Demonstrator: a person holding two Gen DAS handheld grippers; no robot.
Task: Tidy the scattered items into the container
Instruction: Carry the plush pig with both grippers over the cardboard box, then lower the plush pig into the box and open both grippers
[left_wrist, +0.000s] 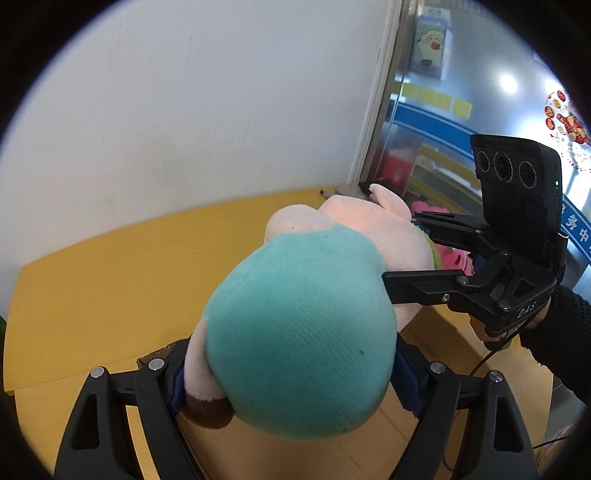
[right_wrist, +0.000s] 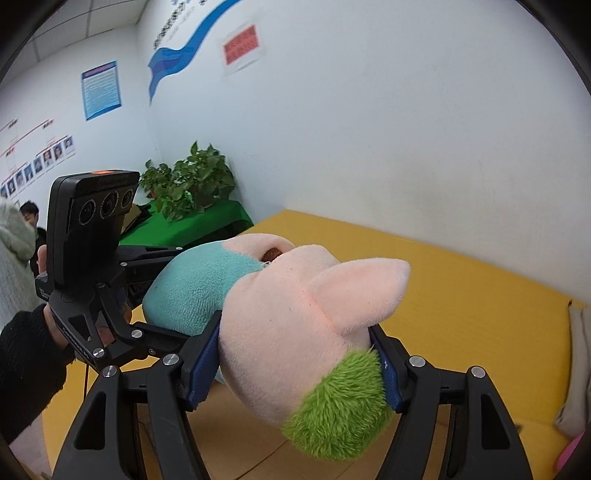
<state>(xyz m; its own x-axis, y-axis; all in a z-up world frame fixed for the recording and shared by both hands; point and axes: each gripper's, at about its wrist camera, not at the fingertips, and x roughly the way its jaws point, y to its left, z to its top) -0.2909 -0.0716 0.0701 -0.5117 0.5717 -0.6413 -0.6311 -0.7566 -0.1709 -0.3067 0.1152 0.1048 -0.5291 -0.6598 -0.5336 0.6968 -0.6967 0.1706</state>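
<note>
Plush pig toy with pale pink head, teal body and tuft of green fuzz (left_wrist: 295, 332), held in the air above a yellow tabletop (left_wrist: 110, 277), gripped at both ends. Left gripper (left_wrist: 284, 384) clamped on the teal body, blue-padded fingers (left_wrist: 406, 384) pressing in from either side, a brown-tipped pink limb squeezed against the left pad. Right gripper (right_wrist: 295, 365) clamped on the pink head (right_wrist: 280, 332), blue pads (right_wrist: 201, 365) tight against the plush just behind the pointed ear, green fuzz bulging out toward the camera between the jaws.

Seen from the left wrist, right gripper (left_wrist: 402, 254) reaching in from the right, black fingers closed over the far pink part of the toy, a black-sleeved hand (left_wrist: 491, 332) on its handle. Seen from the right wrist, left gripper (right_wrist: 162, 295) coming in from the left, its fingers lost behind the teal body.

Light brown cardboard surface (right_wrist: 240, 435) directly beneath the toy, likely the container; walls and contents cannot be told from these views. Bright pink plush item (left_wrist: 565, 258) partly visible behind the right gripper; whether in a container cannot be told.

White wall (left_wrist: 184, 110) behind the table; potted green plant (right_wrist: 192, 184) on a green-covered stand in the far corner.
</note>
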